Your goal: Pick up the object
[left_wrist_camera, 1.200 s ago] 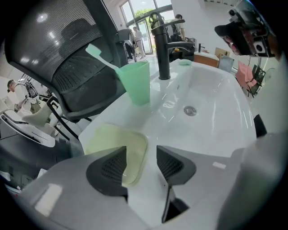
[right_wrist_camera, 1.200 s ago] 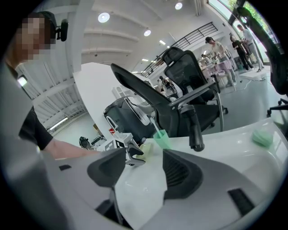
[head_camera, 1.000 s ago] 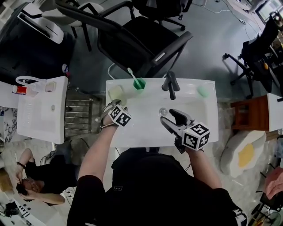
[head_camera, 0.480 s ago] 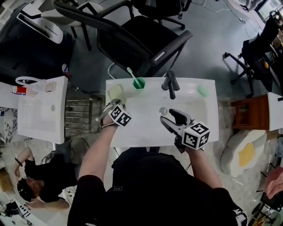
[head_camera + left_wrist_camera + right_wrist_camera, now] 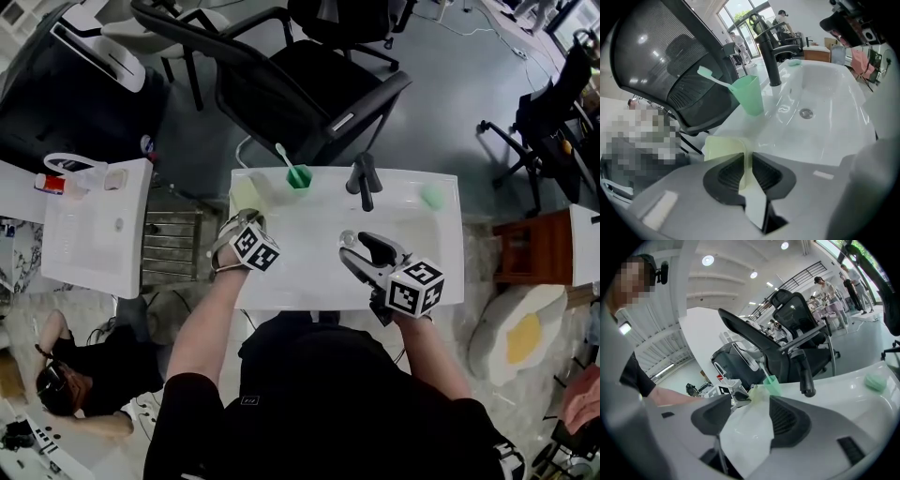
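A pale yellow dish (image 5: 247, 195) sits on the back left corner of the white sink (image 5: 309, 277). My left gripper (image 5: 240, 218) reaches down onto it. In the left gripper view the jaws (image 5: 746, 169) have just been closing, and the pads now pinch the near wall of the dish (image 5: 723, 147). My right gripper (image 5: 361, 251) hovers over the basin near the drain (image 5: 346, 238). It is open with nothing between its fingers (image 5: 749, 420).
A green cup (image 5: 298, 177) with a toothbrush stands beside the dish, and a black faucet (image 5: 362, 178) stands behind the basin. A green soap (image 5: 431, 195) lies at the back right. A black office chair (image 5: 300, 84) is behind the sink, and another white basin (image 5: 94, 234) is at left.
The left gripper stays at the pale dish and looks slightly raised. The right gripper has not moved. The whole head view has shifted a little.
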`<state>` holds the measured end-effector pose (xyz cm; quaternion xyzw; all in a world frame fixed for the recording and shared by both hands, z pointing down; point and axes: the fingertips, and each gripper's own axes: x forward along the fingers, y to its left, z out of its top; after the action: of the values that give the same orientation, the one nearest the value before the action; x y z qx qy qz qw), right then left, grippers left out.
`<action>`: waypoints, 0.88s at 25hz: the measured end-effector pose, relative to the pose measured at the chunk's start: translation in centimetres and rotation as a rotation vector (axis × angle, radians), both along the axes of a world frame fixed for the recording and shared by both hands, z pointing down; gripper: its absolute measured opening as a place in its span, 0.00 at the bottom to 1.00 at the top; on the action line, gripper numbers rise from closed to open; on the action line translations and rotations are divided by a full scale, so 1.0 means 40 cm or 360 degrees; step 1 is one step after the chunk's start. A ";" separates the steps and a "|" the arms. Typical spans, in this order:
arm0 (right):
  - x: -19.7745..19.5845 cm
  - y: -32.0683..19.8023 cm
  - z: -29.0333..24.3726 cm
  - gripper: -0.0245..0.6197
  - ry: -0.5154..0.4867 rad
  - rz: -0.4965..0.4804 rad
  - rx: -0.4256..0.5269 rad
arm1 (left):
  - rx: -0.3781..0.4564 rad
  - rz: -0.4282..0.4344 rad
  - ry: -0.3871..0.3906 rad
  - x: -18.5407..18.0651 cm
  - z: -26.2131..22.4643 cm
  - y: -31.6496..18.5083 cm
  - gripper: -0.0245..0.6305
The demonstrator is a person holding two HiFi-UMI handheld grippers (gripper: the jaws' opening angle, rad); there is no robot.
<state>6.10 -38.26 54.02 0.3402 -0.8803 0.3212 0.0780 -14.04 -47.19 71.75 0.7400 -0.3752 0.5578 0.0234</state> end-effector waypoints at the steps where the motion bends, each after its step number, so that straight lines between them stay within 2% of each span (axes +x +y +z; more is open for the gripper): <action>1: 0.000 0.004 -0.002 0.45 -0.0001 -0.0005 0.0003 | 0.0012 -0.0007 0.0003 0.000 -0.007 0.002 0.13; 9: 0.015 0.054 -0.020 0.44 -0.0016 -0.0029 0.0031 | 0.0089 -0.0061 0.0049 0.010 -0.066 0.043 0.13; 22: 0.044 0.152 -0.061 0.39 -0.0040 -0.0065 0.0116 | 0.0200 -0.0147 0.0227 0.057 -0.186 0.162 0.13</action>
<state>7.86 -32.18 51.59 0.3206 -0.8992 0.2915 0.0611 -11.76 -40.69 64.30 0.7597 -0.4405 0.4774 0.0293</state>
